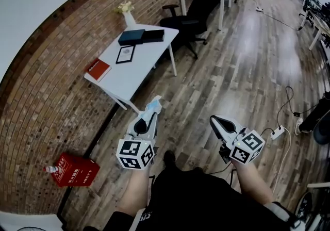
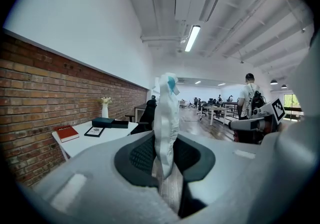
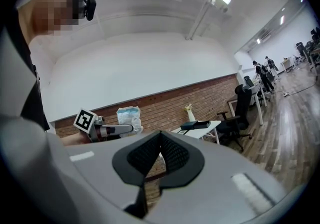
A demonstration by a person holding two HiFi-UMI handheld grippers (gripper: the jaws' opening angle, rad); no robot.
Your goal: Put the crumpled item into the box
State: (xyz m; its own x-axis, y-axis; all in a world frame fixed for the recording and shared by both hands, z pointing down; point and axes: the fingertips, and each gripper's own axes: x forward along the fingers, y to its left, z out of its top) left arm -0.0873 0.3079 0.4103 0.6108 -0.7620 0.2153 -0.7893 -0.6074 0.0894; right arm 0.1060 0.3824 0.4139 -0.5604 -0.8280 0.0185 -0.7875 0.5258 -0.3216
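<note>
Left gripper (image 2: 168,154) clamped part-way shut on crumpled white wrapper (image 2: 166,113) with blue patch, wrapper upright between its pads, held in the air over wooden floor (image 1: 247,60), well apart from white worktop (image 1: 136,72), right gripper (image 3: 160,140) closed, empty.

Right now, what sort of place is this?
Most likely an open-plan office: a white desk against a brick wall, a black office chair beside it, and more desks farther down the wood-floored room.
</note>
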